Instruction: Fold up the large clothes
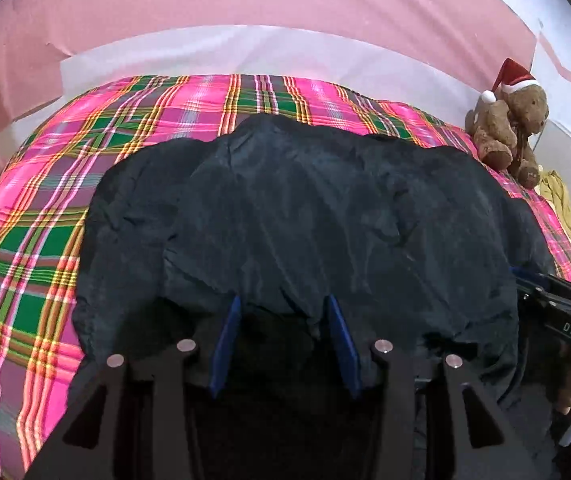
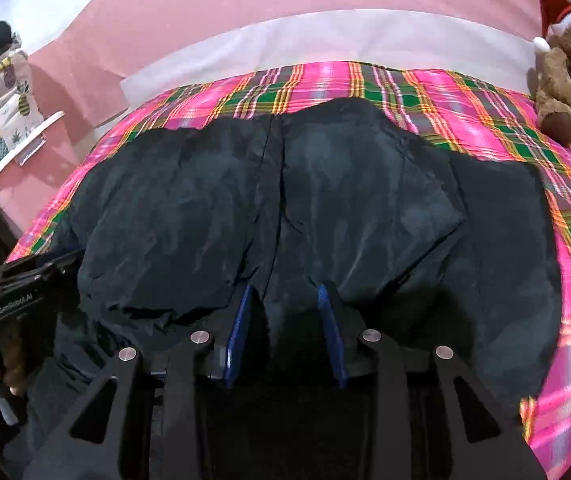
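Two grippers at the near hem of the dark jacket [image 1: 305, 208], which I see spread over the plaid bedspread [image 1: 37, 208], filling mid-frame. Left gripper [image 1: 283, 304]: hem fabric bunched between the blue pads [image 1: 227, 340], clamped. Right gripper [image 2: 285, 292]: same, clenched on the hem beside the centre seam. Teddy bear [image 1: 513, 120] upper right.

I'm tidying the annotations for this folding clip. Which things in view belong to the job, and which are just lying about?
Part of the job:
dark garment
left gripper
right gripper
plaid bedcover, the work surface

Lying about:
teddy bear in a Santa hat
pineapple-print cloth
yellow cloth
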A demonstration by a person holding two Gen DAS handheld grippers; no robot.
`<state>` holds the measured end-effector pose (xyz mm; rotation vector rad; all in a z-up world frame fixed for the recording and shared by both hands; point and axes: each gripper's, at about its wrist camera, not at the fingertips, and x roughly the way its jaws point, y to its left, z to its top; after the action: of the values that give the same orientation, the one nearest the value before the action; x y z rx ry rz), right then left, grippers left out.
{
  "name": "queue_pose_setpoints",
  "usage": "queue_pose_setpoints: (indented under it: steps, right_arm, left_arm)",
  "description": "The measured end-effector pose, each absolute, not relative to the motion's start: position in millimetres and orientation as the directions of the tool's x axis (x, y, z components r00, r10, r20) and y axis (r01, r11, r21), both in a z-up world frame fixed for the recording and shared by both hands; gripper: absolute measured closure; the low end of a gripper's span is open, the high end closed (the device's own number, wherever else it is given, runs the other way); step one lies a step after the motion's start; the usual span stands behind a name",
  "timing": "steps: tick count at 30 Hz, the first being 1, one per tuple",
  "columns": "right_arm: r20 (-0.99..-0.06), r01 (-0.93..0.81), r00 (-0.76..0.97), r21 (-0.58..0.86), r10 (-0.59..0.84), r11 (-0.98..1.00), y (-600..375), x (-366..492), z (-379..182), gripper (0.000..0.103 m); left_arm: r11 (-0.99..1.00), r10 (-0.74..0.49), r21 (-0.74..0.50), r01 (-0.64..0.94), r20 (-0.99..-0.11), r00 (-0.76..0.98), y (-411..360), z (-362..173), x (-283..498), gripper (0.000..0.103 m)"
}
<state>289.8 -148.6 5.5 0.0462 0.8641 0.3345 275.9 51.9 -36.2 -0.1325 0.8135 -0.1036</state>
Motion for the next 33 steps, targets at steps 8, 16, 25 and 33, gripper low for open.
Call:
queue_pose_setpoints:
  steps: [8, 16, 25, 33]
  right_arm:
    - [-0.762, -0.319, 0.550, 0.185, 0.341, 0.929, -130, 260, -10, 0.067]
    - [-0.777, -0.300, 0.552, 0.155, 0.304, 0.941, -125, 269, -36, 0.069]
    - [-0.772, -0.296, 0.565, 0.142, 0.293, 0.945, -124, 266, -34, 0.069]
    - [-0.748, -0.277, 0.597, 0.148, 0.291, 0.949, -135, 222, 13, 0.067]
  left_arm:
    - [0.962, -0.272, -0.221, 0.160, -0.718, 0.640, 23, -34, 241, 0.058]
    - [0.979, -0.205, -0.157, 0.132, -0.751, 0.628, 10, -63, 257, 0.058]
    - [0.984, -0.177, -0.129, 0.122, -0.741, 0.648, 2, -64, 250, 0.058]
    - [0.988, -0.152, -0.127, 0.086, -0.728, 0.669, 1, -31, 224, 0.058]
